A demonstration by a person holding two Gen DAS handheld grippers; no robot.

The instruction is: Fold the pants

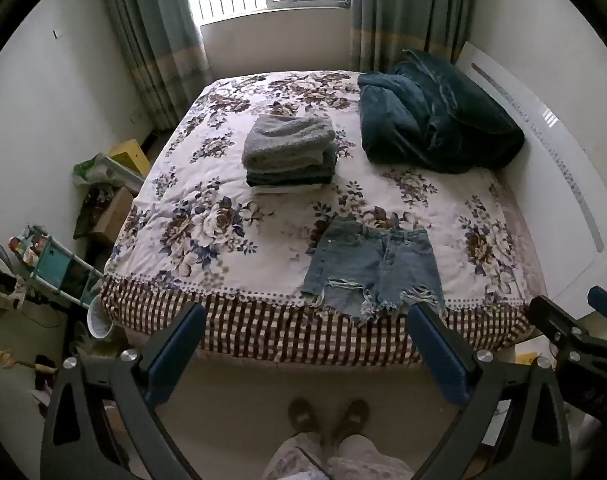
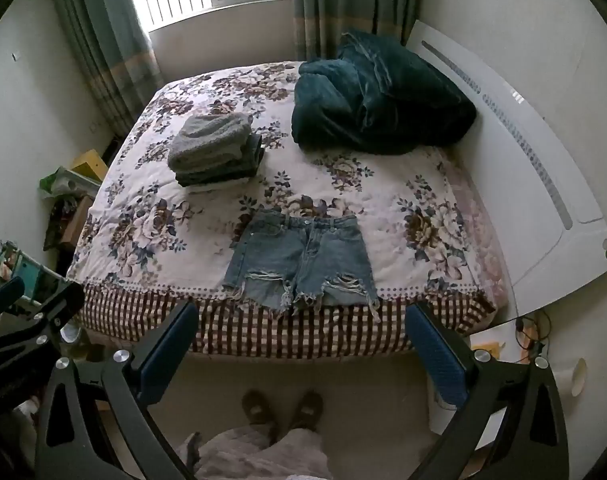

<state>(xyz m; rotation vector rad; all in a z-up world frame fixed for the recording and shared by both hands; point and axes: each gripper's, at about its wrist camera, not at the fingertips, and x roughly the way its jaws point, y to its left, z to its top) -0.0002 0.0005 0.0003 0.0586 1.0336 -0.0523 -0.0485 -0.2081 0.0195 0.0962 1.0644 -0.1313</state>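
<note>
the left hand-held gripper [image 1: 307,344] hangs above the floor just short of the bed's near edge, its jaws spread wide and holding nothing. the right hand-held gripper [image 2: 299,340] sits beside it in the same posture, wide and empty, and its black body shows at the right edge of the left wrist view. both are well apart from the cloth.

straight ahead, the denim shorts [image 1: 373,268] lie flat and face up at the near edge of the bed [image 1: 223,208], waistband toward the far side, frayed leg hems draped slightly over the checked border. nothing is folded yet, so the task looks to be at its very start.

the main risk i see is the hems: they overhang the edge, so a pull toward the near side could drag the shorts off the bed onto the floor. the ragged fringe and torn patches may also snag on a finger, or a pinch may catch only one layer, leaving the fold lopsided. the floral quilt beneath is soft and could be pinched along with the denim.

further out, a stack of folded clothes [image 1: 289,154] topped by a grey fleecy piece sits to the far left of the shorts, well apart. a dark teal blanket [image 1: 435,120] is heaped at the far right near the white headboard [image 1: 551,184]. neither blocks the reach. the person's slippered feet [image 1: 327,414] stand on the floor below, and clutter lines the left wall.
</note>
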